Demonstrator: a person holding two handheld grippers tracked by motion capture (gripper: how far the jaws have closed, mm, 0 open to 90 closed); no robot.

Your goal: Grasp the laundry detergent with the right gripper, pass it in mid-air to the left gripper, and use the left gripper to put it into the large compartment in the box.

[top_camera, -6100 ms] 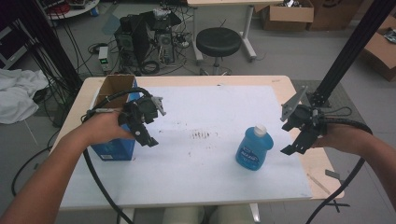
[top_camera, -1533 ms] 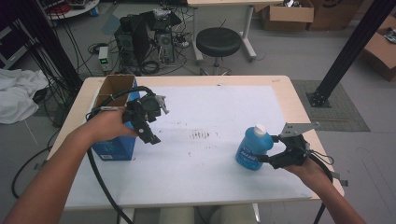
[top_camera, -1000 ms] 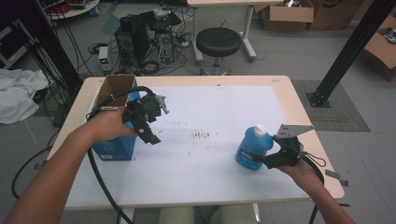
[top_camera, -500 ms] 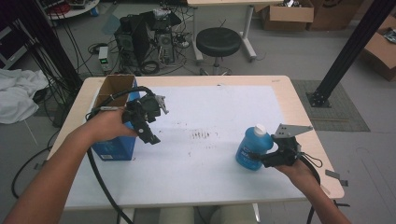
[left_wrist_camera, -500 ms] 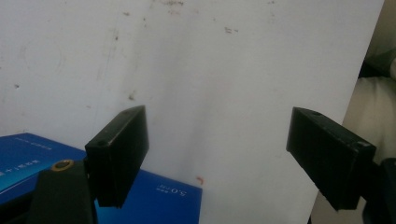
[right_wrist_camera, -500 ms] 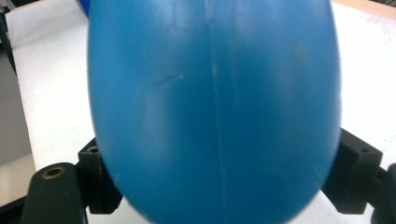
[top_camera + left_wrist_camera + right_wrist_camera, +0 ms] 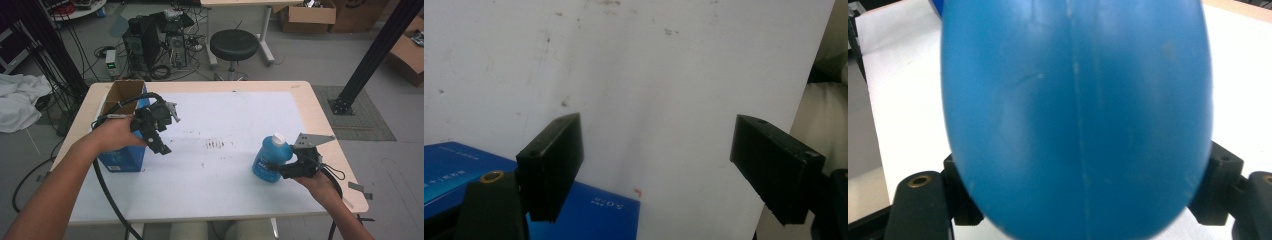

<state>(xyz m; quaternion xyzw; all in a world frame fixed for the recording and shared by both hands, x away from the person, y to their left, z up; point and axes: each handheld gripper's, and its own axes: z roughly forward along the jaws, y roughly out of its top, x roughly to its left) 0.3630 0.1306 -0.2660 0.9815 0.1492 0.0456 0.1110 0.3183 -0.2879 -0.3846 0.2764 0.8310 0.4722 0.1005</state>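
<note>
A blue bottle (image 7: pixel 269 159) with a white cap stands upright on the white sheet at the table's right. My right gripper (image 7: pixel 281 170) reaches it from the right, low on its body. Its jaws have just been closing and now press both sides of the bottle (image 7: pixel 1073 115), as the right gripper view (image 7: pixel 1088 202) shows close up. My left gripper (image 7: pixel 161 142) hovers at the left, beside a blue box (image 7: pixel 121 159) with an open cardboard top. In the left gripper view its jaws (image 7: pixel 656 150) stand wide apart over bare white sheet, with the blue box (image 7: pixel 454 165) at lower left.
The white sheet (image 7: pixel 225 120) covers most of the wooden table (image 7: pixel 320 105) and carries a few dark specks at its middle. Cables trail from both grippers over the front edge. A stool (image 7: pixel 234 45), computer cases and cardboard boxes stand on the floor beyond.
The right hand came down from the table's right edge to the bottle, and its jaws closed onto the bottle's sides. The left arm and gripper kept their place.
</note>
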